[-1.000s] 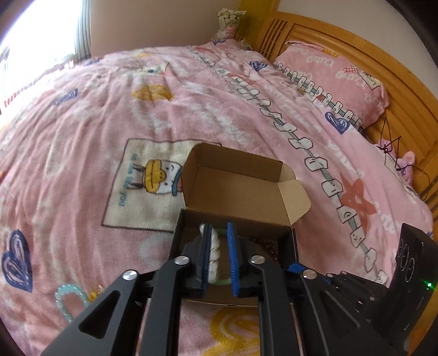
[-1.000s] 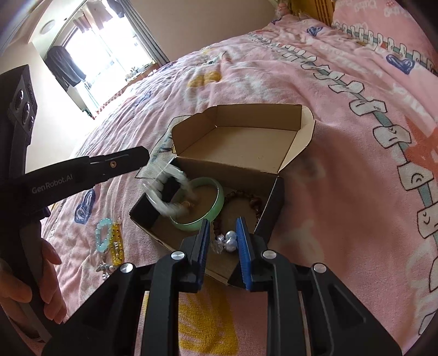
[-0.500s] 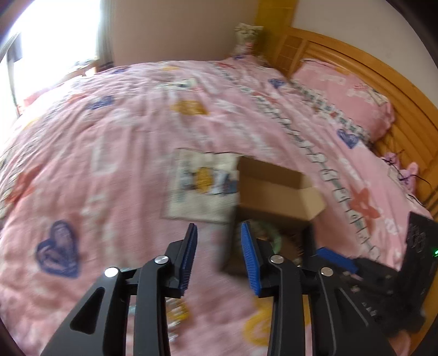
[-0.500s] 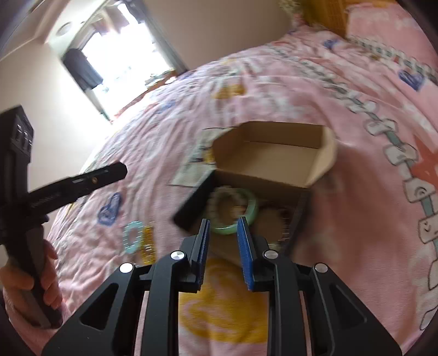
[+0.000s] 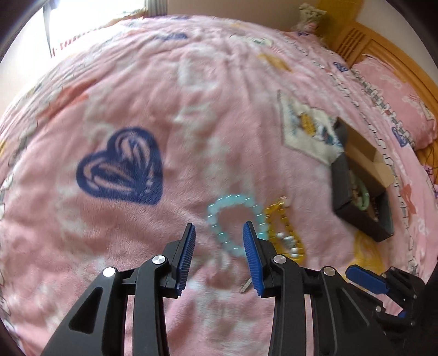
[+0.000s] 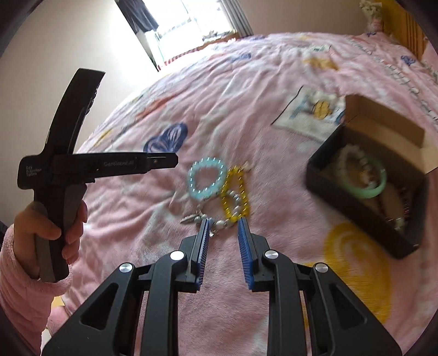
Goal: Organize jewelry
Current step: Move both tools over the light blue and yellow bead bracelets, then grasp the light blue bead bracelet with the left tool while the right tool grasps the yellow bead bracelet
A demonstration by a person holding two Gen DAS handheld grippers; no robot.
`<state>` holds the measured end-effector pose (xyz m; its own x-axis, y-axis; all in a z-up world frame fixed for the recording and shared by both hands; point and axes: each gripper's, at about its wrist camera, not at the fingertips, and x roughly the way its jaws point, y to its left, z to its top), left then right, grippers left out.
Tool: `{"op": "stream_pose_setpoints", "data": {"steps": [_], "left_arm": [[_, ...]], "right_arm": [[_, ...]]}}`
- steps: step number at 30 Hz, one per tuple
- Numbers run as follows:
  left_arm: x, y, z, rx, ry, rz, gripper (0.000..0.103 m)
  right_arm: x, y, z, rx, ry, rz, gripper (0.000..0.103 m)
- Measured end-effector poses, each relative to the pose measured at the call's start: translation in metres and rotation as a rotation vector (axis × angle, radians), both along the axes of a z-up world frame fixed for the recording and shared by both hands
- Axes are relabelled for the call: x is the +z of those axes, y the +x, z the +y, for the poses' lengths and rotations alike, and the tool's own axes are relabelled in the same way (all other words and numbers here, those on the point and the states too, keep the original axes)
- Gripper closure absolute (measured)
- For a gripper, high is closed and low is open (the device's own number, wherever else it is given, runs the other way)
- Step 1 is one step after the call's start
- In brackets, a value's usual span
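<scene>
- Jewelry on the pink blanket point(image 5: 137, 68): we see a light-blue bead bracelet point(image 5: 232, 221) touching a yellow bead bracelet point(image 6: 235, 197), with a small silver piece point(image 6: 191, 218) just near of them.
- Box point(image 6: 364, 216) lies to the right, holding a green bangle point(image 6: 375, 189) and beaded pieces.
- Left gripper point(image 5: 219, 241): jaws parted, empty, above the blue bracelet's near edge.
- Right gripper point(image 6: 221, 232): narrow gap, nothing gripped.

We saw a pink blanket point(image 5: 219, 109) with a dark blue heart point(image 5: 120, 169) spread over the bed, a pink pillow point(image 5: 394, 98) against the wooden headboard point(image 5: 356, 41), and a bright window point(image 6: 189, 24) beyond.
</scene>
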<state>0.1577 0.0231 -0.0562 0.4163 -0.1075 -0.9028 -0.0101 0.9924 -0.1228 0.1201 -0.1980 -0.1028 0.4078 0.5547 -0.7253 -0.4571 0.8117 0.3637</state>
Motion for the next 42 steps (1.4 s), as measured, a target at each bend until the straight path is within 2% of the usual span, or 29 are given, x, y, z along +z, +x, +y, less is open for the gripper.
{"op": "stream_pose_setpoints", "data": {"steps": [3,12,16,21,25,27,28,29,35,42], "left_arm": [[-0.012,0.003,0.003,-0.004,-0.015,0.027,0.065],[-0.042,0.020,0.003,-0.008,-0.013,0.095,0.065],[-0.045,0.027,0.004,-0.005,-0.010,0.097,0.065],[-0.046,0.033,0.008,0.017,-0.043,0.100,0.065],[-0.049,0.037,0.008,0.037,-0.046,0.107,0.066],[-0.047,0.038,0.005,0.032,-0.018,0.104,0.076],[-0.045,0.039,0.002,0.027,-0.004,0.099,0.085],[-0.042,0.037,0.000,0.023,0.017,0.089,0.090],[-0.029,0.028,-0.010,-0.014,0.053,0.050,0.090],[-0.007,0.015,-0.010,-0.034,0.043,0.020,0.090]], "right_arm": [[-0.008,0.015,-0.001,-0.041,0.027,0.041,0.080],[-0.034,0.079,0.026,-0.017,0.016,0.169,0.080],[-0.038,0.090,0.038,-0.011,-0.032,0.139,0.080],[-0.043,0.095,0.050,-0.003,-0.041,0.154,0.080],[-0.049,0.097,0.055,-0.032,-0.052,0.146,0.086],[-0.053,0.097,0.054,-0.040,-0.052,0.147,0.090],[-0.053,0.097,0.052,-0.044,-0.049,0.145,0.094],[-0.053,0.097,0.050,-0.045,-0.029,0.150,0.094],[-0.046,0.088,0.037,-0.053,0.009,0.153,0.094],[-0.022,0.067,0.029,-0.044,0.028,0.112,0.094]]}}
